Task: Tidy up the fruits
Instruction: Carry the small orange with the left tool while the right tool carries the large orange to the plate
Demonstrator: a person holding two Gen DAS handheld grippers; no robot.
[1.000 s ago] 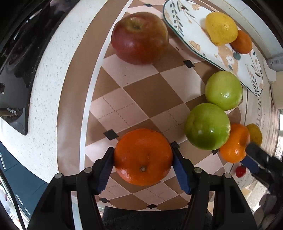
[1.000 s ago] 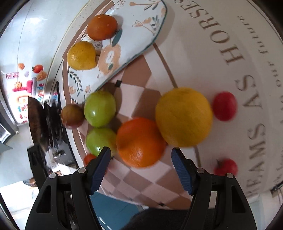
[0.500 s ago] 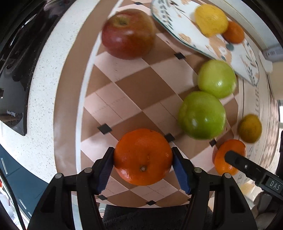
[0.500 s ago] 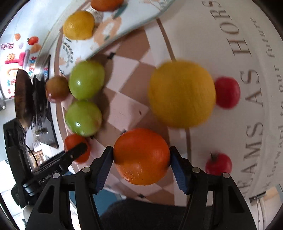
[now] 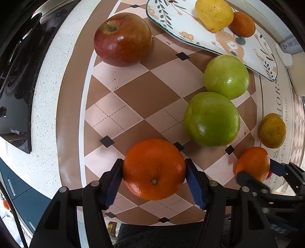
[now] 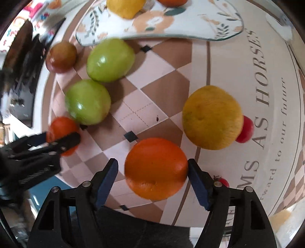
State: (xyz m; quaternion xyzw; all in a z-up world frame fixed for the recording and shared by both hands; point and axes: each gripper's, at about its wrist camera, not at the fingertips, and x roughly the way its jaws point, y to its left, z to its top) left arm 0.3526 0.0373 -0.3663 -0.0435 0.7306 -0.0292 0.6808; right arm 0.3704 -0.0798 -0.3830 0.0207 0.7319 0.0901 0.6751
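1. The left gripper [image 5: 154,164] is clamped on a round glossy orange with a stem scar [image 5: 152,171]. Both blue pads [image 5: 114,181] press flat on its opposite sides, so the jaws stand about half spread, and the fruit sits right at the fingertips.
2. The right gripper [image 6: 152,164] has a second, smoother orange [image 6: 156,169] between its jaws, which have just been closing. The pad on the right of that view touches the peel. A sliver of mat shows between the fruit and the other pad [image 6: 106,179], so this is not a full grip.
3. Both oranges are over a brown and cream diamond-patterned mat [image 5: 144,91].
4. Beyond the left jaws and to their right lie two shiny green apples, the nearer one [image 5: 211,119] just beside the farther one [image 5: 226,76]. Whether they touch I cannot tell.
5. Farther out, ahead and slightly left of the left jaws, a large red apple [image 5: 123,39] sits at the mat's edge.
6. Just beyond the right jaws, to their right, lies a large dull-yellow citrus fruit [image 6: 211,117]. A small red tomato [image 6: 246,129] is tucked against its far side.
7. Farthest ahead of both grippers lies a white leaf-patterned plate [image 5: 247,45] carrying a yellow lemon [image 5: 213,14] and a small orange mandarin [image 5: 243,23], which touch.
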